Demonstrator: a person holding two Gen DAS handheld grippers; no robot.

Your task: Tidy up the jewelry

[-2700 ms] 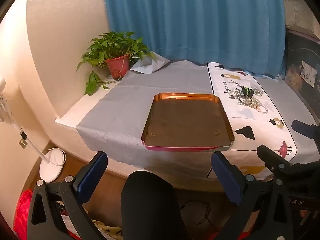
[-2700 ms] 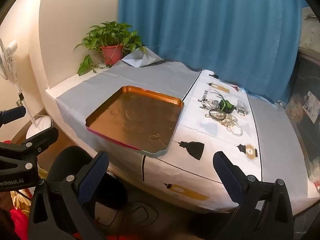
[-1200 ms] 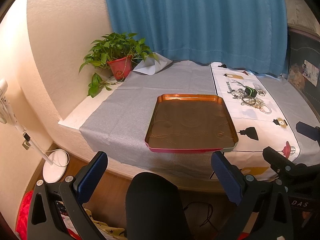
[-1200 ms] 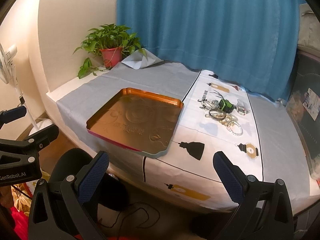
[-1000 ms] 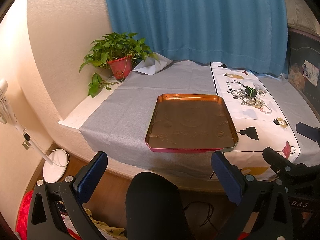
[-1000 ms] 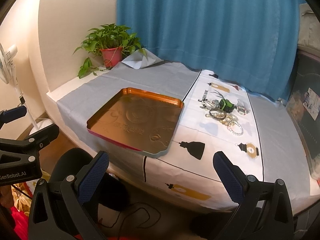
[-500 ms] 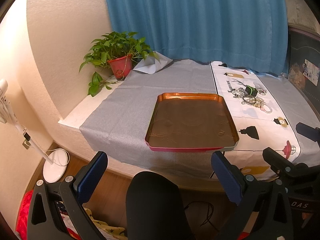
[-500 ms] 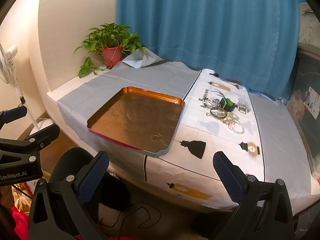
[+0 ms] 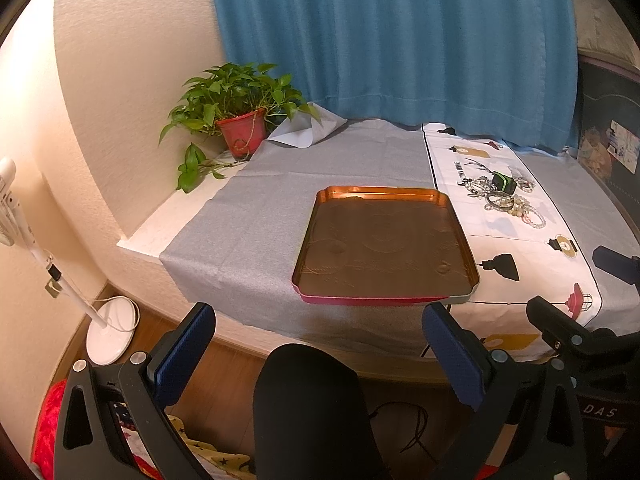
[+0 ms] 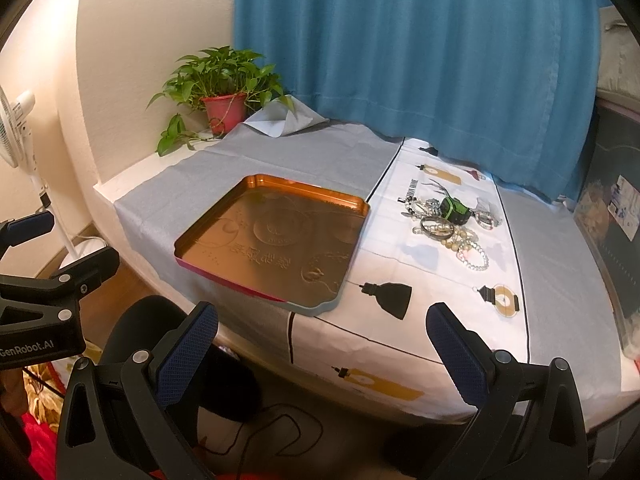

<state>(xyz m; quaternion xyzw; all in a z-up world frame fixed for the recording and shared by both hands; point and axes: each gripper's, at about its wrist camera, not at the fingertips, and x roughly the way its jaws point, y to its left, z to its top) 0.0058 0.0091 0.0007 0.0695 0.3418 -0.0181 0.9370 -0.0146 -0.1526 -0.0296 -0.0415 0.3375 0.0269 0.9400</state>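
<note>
A pile of jewelry with bead bracelets, chains and a small green-and-black piece lies on the white printed cloth, right of the copper tray. In the right wrist view the jewelry lies beyond the tray. The tray holds nothing. My left gripper is open and empty, held off the table's front edge, below the tray. My right gripper is open and empty, also short of the table edge, near the tray's front corner.
A potted plant in a red pot stands at the back left by the wall. A blue curtain hangs behind the table. A white fan stands on the floor at left. A dark knee is below the left gripper.
Both grippers have drifted slightly closer to the table and a little right. Both stay open and empty. Nothing on the table has moved.
</note>
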